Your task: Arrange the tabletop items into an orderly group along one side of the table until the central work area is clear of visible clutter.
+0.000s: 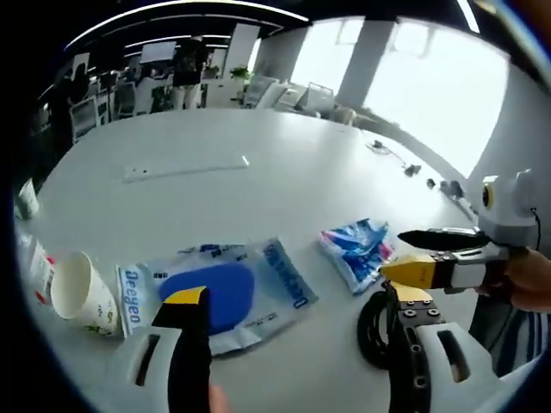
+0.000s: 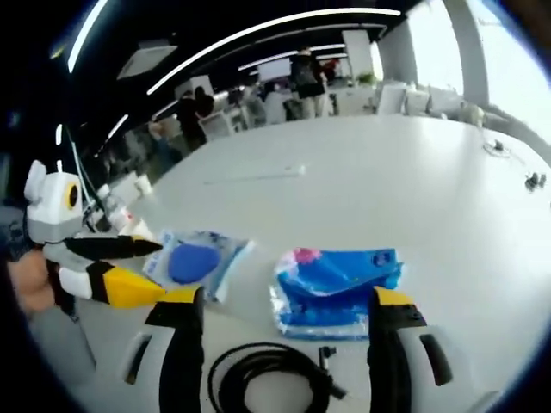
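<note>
My left tongs (image 1: pixel 293 301) stand wide open with nothing between the jaws, poised just over the clear pouch with the blue pad (image 1: pixel 219 292) near the bench's near edge. My right tongs (image 2: pixel 288 301) are likewise spread wide and hold nothing, their jaws standing either side of the crumpled blue packet (image 2: pixel 336 288), with the coiled black cable (image 2: pixel 267 379) lying just below them, closest to the near edge. Further out from my left tongs, a paper cup (image 1: pixel 82 297) lies tipped on its side beside the pouch, and some small cartons or bottles (image 1: pixel 30 258) crowd the left edge; I can't tell exactly what they are. A long pale strip (image 1: pixel 185 168) sits well apart toward the middle of the bench (image 1: pixel 327 172). I judge the tidying barely begun: pouch, packet, cable and cup lie loosely near one edge, unaligned, and the strip is yet to be brought over.
</note>
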The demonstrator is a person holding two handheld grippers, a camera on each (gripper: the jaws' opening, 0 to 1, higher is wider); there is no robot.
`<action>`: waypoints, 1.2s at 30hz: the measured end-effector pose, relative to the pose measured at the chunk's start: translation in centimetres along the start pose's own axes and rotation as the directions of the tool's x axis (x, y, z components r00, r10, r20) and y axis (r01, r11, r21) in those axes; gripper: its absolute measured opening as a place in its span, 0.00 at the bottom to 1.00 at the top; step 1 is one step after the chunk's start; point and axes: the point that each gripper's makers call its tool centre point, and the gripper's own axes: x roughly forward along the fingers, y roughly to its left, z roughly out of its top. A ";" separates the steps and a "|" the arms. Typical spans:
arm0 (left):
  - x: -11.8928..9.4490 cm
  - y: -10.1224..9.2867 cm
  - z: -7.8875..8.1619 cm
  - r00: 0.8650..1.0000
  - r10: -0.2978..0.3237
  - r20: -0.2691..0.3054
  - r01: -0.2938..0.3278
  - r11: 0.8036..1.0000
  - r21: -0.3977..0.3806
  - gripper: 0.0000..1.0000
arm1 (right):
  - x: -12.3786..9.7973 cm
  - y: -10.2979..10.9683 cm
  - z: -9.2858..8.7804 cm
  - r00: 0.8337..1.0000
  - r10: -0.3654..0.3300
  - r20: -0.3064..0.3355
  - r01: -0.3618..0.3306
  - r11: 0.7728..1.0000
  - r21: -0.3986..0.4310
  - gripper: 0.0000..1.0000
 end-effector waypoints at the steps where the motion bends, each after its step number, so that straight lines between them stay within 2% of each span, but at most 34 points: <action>1: 0.1 -0.3 0.0 1.000 -0.005 0.000 0.005 1.000 0.005 0.81 | -0.1 -0.4 0.0 1.000 -0.005 0.003 0.005 1.000 0.013 0.76; 3: 0.4 -0.7 0.0 1.000 -0.013 0.000 0.013 1.000 0.002 0.80 | -0.2 -1.1 -0.1 1.000 -0.015 0.007 0.014 0.998 0.058 0.75; 19: 2.1 -2.3 0.5 0.998 -0.059 -0.001 0.059 0.998 -0.031 0.78 | -1.0 -5.2 0.5 0.996 -0.085 0.025 0.082 0.992 0.099 0.73; 36: 3.9 -4.2 0.4 0.992 -0.120 0.029 0.122 0.988 -0.092 0.71 | -0.7 -7.8 -0.4 0.994 -0.107 -0.004 0.107 0.987 0.117 0.72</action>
